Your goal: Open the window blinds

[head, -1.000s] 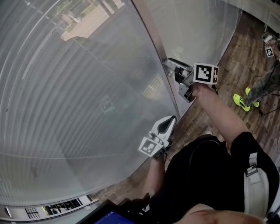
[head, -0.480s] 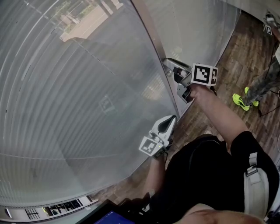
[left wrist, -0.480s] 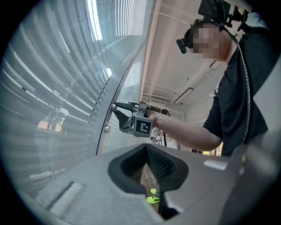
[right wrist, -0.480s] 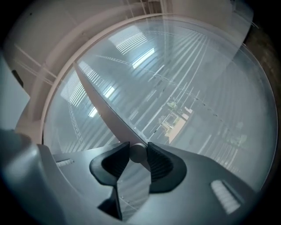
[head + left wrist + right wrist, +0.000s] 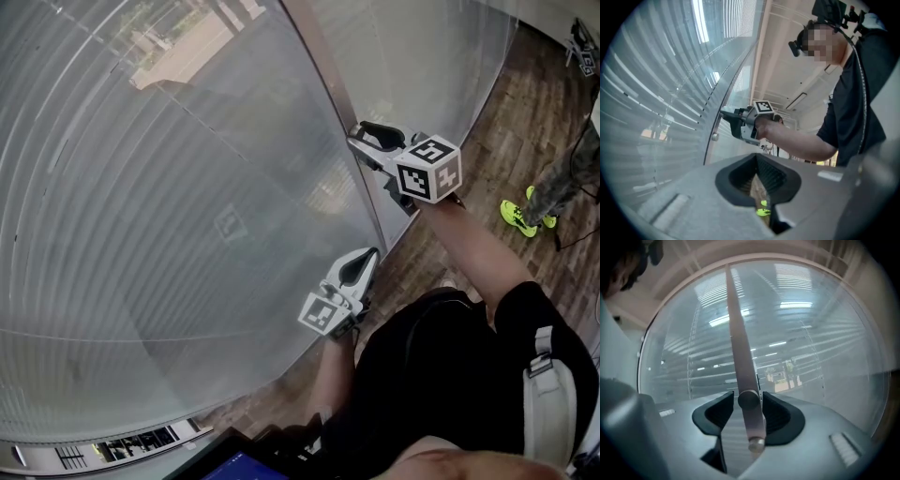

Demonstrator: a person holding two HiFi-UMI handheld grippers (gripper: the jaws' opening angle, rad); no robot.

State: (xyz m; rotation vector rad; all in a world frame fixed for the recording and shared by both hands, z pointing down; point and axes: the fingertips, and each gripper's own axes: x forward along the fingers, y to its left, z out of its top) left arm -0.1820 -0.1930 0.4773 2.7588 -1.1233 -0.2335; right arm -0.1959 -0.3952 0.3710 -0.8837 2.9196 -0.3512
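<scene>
- Right gripper (image 5: 361, 136), right of centre in the head view, carries its marker cube and points at the window. Its claw is spreading. The right gripper view shows the long brownish-grey tilt rod with a silver end cap (image 5: 740, 352) standing between the two black pads (image 5: 776, 416), with a thin gap on each side. The pads are not pinching it.
- The rod runs from the upper middle of the right gripper view down to the lower centre. Its cap sits just below the pads.
- Left gripper (image 5: 367, 255), at lower centre of the head view, hangs beside the glass. In the left gripper view its claw (image 5: 761, 187) is pressed nearly together, leaving only a narrow slit with nothing in it.
- Grey horizontal-slat window blinds (image 5: 141, 187) fill the left and centre of the head view. Buildings outside show dimly between the slats at upper left.
- Brown wood-plank floor (image 5: 506, 112) is at upper right. Neon-yellow shoes (image 5: 516, 217) of a second person stand at the right edge.
</scene>
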